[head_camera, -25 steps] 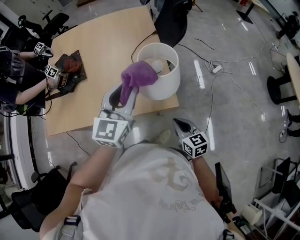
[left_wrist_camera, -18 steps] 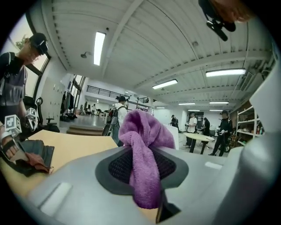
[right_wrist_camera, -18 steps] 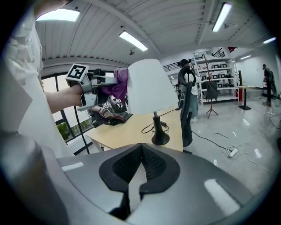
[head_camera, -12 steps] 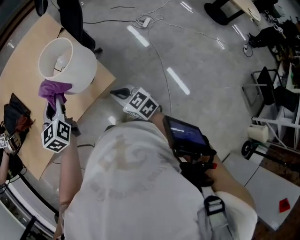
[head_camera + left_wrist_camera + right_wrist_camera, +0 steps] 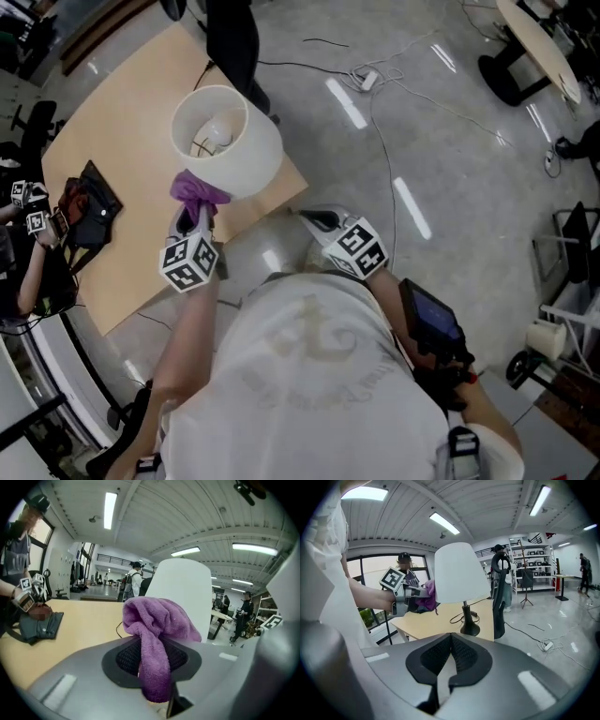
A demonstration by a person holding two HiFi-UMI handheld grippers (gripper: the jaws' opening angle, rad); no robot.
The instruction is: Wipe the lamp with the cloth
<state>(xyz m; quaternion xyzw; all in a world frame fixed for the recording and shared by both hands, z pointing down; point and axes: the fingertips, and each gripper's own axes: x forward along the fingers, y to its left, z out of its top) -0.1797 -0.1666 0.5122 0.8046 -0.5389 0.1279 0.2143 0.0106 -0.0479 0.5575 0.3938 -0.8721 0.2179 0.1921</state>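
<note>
Lowered from the rim, left gripper point(image 5: 193, 214) clamps the cloth point(image 5: 196, 191) against the lamp point(image 5: 246, 150) ahead, above a wooden table point(image 5: 112, 141); right gripper point(image 5: 314, 219) closed, empty, over glossy floor point(image 5: 403, 122).

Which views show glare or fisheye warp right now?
Head view: light streaks glare on the floor, little warp. Left gripper view: heavy fisheye, black corners, cloth sharp. Right gripper view: same fisheye, lamp sharp, ceiling lights plain white.
</note>
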